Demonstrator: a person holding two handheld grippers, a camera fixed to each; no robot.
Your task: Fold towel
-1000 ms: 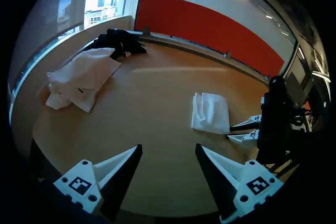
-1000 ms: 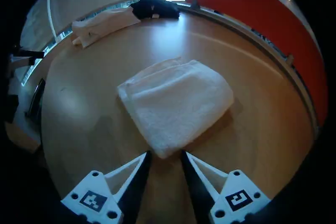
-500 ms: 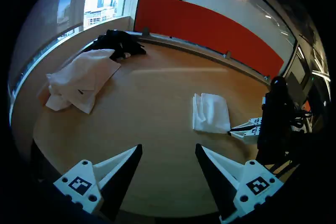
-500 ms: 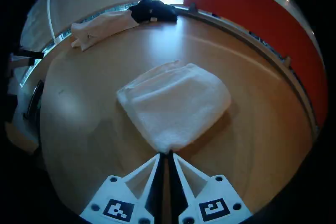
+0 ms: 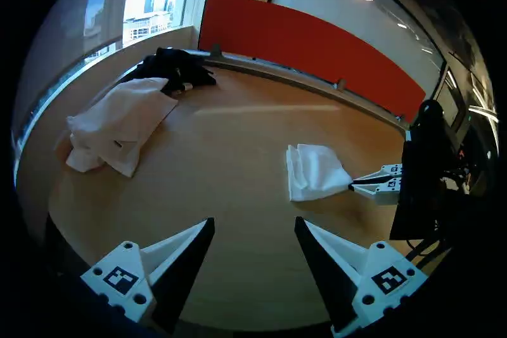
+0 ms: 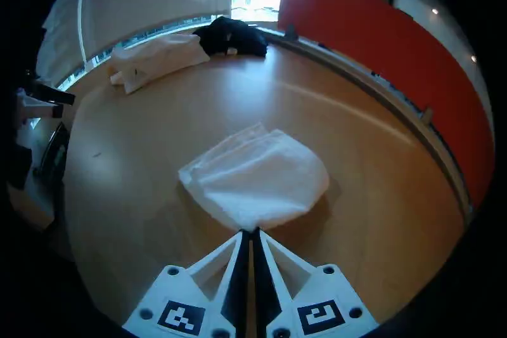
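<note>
A folded white towel (image 6: 253, 176) lies on the wooden table (image 6: 146, 148), its near corner lifted and pinched between the fingers of my right gripper (image 6: 251, 236), which is shut on it. In the left gripper view the same towel (image 5: 310, 172) sits right of centre, with the right gripper (image 5: 356, 184) gripping its right corner. My left gripper (image 5: 253, 236) stands open above bare table near the front edge, well apart from the towel.
A pile of white cloth (image 5: 117, 123) lies at the far left of the table, with a dark garment (image 5: 171, 66) behind it by the window. A red wall panel (image 5: 304, 40) runs along the back. A person's dark sleeve (image 5: 424, 173) is at right.
My right gripper closed on the towel's near corner and has raised it, pulling the towel slightly. The left gripper stays still and open.
</note>
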